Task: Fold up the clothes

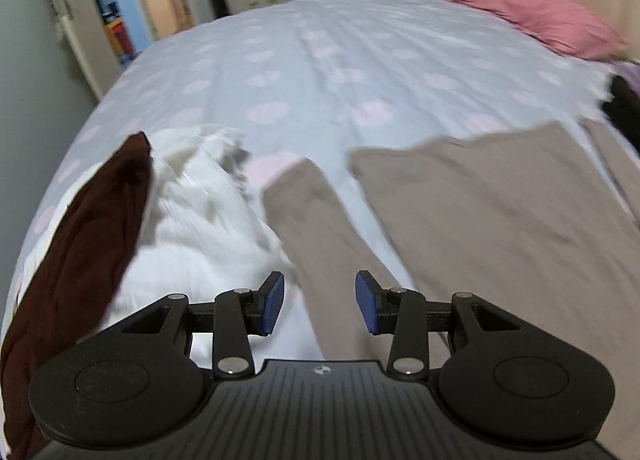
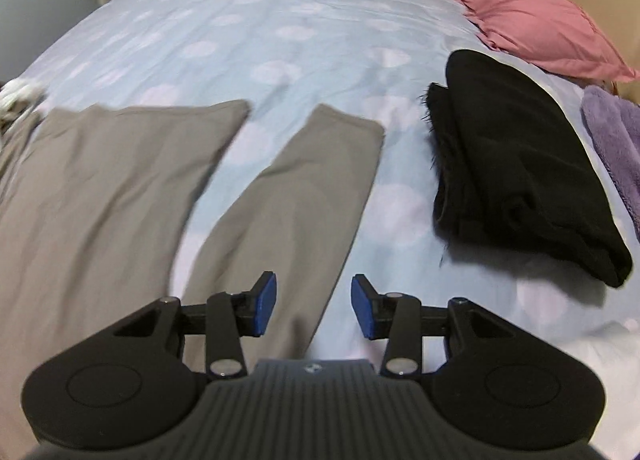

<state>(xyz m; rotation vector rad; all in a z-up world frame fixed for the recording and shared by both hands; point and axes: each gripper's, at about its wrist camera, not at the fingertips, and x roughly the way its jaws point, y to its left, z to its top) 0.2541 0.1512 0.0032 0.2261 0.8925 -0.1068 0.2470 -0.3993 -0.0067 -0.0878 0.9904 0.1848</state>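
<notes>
A grey-beige garment (image 1: 500, 220) lies spread flat on the bed, its body in the middle and a long sleeve at each side. In the left wrist view my left gripper (image 1: 320, 302) hovers open above the left sleeve (image 1: 316, 228), nothing between its blue pads (image 1: 274, 302). In the right wrist view the body (image 2: 100, 196) lies left and the right sleeve (image 2: 296, 196) runs under my right gripper (image 2: 313, 306). That gripper is open too, its pads (image 2: 266, 304) clear of the cloth.
The bed has a light blue cover (image 1: 320, 60) with pale spots. A dark maroon garment (image 1: 84, 244) and a white one (image 1: 200, 212) lie left. A black folded garment (image 2: 516, 176), a purple one (image 2: 612, 132) and a pink pillow (image 2: 528, 20) lie right. A door (image 1: 68, 12) stands beyond.
</notes>
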